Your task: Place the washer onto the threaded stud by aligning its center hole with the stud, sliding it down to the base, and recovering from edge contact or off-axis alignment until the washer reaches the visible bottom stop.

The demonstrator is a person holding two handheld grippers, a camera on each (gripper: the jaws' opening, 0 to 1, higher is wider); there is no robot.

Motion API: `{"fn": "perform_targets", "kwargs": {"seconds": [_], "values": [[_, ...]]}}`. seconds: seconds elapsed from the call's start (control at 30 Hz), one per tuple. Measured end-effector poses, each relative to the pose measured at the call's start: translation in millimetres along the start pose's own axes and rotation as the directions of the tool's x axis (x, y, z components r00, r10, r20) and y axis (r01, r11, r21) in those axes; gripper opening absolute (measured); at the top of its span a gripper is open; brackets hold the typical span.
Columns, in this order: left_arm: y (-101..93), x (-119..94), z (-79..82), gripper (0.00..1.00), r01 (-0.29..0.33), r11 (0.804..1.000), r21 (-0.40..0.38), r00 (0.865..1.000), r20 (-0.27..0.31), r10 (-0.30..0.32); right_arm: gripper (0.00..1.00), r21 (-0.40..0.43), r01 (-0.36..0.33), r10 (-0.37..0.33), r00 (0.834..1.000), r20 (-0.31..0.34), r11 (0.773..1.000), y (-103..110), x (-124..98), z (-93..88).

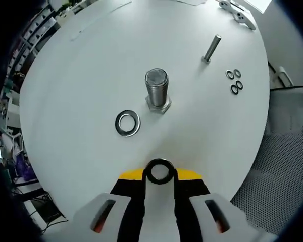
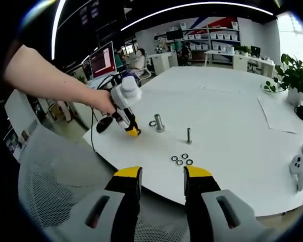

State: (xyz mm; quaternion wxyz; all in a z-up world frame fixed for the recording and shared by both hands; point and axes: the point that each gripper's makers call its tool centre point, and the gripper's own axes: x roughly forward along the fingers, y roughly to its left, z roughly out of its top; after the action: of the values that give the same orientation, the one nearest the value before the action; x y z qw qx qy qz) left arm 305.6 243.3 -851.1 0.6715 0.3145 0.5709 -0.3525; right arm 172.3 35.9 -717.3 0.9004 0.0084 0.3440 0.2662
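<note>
A: Starting nearest in the left gripper view, what is the left gripper doing?

B: Its yellow-tipped black jaws are clamping a dark metal ring-shaped washer between their tips, holding it above the round white table.

A: And beyond that?

B: A flat silver steel washer is lying on the table, just beside the thick threaded steel stud, which is standing upright on its hexagonal base. Farther off, a thinner plain metal bolt is standing, with three small dark washers lying in a cluster near it.

A: How is the right gripper view looking?

B: The right gripper is hanging over a grey mesh chair at the table's edge, its jaws standing apart with nothing between them. Past it, a person's hand is holding the other gripper near the stud. At the far right edge, two white game controllers are resting, and a green potted plant is sitting beyond them
</note>
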Motion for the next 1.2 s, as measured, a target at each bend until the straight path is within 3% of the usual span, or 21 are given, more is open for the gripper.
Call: {"fn": "perform_targets", "kwargs": {"seconds": [0.13, 0.33, 0.43, 0.77, 1.2], "values": [[-1.0, -11.4, 12.9, 0.18, 0.002, 1.000, 0.025, 0.999, 0.035, -0.003, 0.35, -0.002, 0.001, -0.001, 1.000, -0.002, 1.000, 0.0, 0.1, -0.2], [4.1, -25.7, 29.3, 0.19, -0.049, 0.988, 0.144, 0.997, 0.057, 0.041, 0.35, 0.000, -0.002, 0.002, 1.000, -0.003, 1.000, 0.6, 0.2, -0.6], [6.2, -28.8, 37.2, 0.19, -0.034, 0.993, 0.114, 0.997, 0.079, 0.025, 0.35, -0.001, -0.002, 0.002, 1.000, -0.004, 1.000, 0.5, 0.3, -0.6], [1.5, -49.5, 67.4, 0.19, -0.030, 0.984, 0.177, 0.993, 0.117, 0.010, 0.35, 0.000, 0.004, -0.004, 1.000, -0.005, 1.000, -0.8, -0.3, -1.2], [-1.8, -44.5, 91.6, 0.19, -0.026, 0.979, 0.204, 0.991, 0.135, -0.002, 0.34, 0.010, 0.008, -0.008, 1.000, -0.003, 1.000, -2.2, -0.5, -1.1]]}}
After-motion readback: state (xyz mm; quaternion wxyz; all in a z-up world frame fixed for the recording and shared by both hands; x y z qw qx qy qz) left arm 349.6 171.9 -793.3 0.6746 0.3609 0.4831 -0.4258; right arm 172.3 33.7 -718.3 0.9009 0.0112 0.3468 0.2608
